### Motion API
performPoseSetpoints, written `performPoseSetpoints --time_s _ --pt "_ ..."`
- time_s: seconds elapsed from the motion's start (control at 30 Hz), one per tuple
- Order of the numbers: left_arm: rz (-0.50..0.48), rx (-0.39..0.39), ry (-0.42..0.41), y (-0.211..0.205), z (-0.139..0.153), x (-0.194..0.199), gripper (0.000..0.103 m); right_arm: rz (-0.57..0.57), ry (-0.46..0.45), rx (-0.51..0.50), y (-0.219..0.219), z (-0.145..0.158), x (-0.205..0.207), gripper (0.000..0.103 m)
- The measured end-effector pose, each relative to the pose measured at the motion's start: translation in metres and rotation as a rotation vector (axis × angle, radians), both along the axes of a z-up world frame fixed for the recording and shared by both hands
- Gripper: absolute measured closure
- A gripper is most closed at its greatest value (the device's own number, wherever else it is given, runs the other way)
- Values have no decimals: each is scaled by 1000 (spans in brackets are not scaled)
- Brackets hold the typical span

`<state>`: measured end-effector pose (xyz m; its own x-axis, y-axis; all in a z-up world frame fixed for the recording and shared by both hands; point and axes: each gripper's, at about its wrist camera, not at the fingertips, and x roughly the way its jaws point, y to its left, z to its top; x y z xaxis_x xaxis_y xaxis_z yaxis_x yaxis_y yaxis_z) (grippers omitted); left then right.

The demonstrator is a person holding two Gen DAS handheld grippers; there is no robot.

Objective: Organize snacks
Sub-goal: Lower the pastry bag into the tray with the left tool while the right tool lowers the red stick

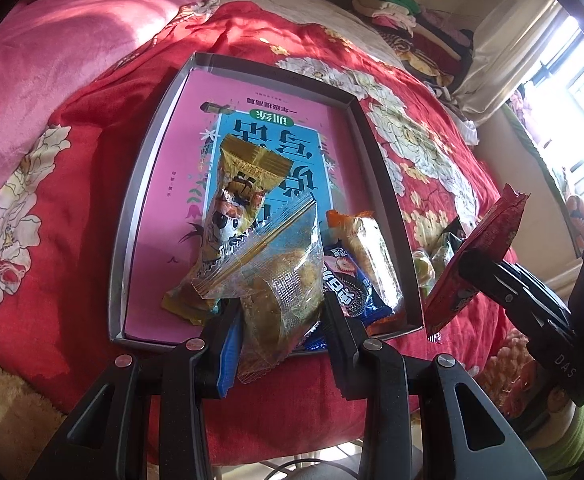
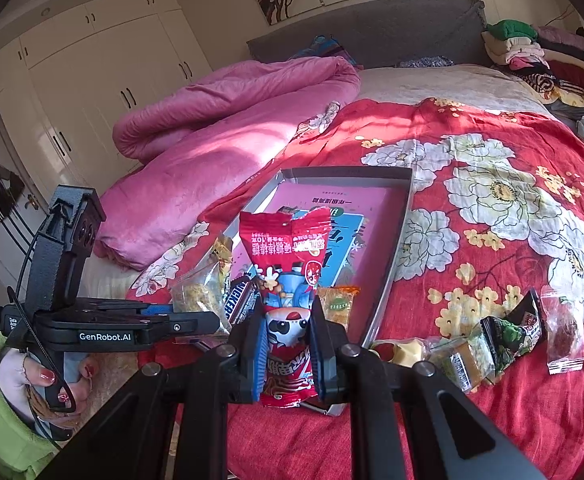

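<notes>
Several snacks already lay in the tray [image 1: 132, 184] on the bed; the left claw [image 1: 280, 312] pinched a clear packet [image 1: 280, 280] over it, the right claw [image 2: 286, 336] a red pouch [image 2: 286, 248]. Perhaps five wrappers [image 2: 507, 340] remained outside.

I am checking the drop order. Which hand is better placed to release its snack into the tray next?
Probably left: the left gripper holds the clear packet over the tray. The right gripper holds its red packet near the tray's corner.

A clear-wrapped pastry [image 1: 280, 276] hangs over the grey tray [image 1: 132, 200] of snacks; a red packet [image 2: 288, 276] stands upright, loose snacks [image 2: 503, 336] beside it.
</notes>
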<state>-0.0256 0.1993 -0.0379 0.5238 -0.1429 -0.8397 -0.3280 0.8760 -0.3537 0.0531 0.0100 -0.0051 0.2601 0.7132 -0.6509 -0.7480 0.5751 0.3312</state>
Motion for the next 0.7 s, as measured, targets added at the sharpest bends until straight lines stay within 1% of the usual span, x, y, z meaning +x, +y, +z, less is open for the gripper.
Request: performPoseSetpoints --time_s 0.37,0.7 --pt "-9 -3 23 0 -9 6 64 16 11 -18 11 -7 1 84" --pt "4 -9 19 3 -11 5 64 21 4 -39 21 -12 3 84"
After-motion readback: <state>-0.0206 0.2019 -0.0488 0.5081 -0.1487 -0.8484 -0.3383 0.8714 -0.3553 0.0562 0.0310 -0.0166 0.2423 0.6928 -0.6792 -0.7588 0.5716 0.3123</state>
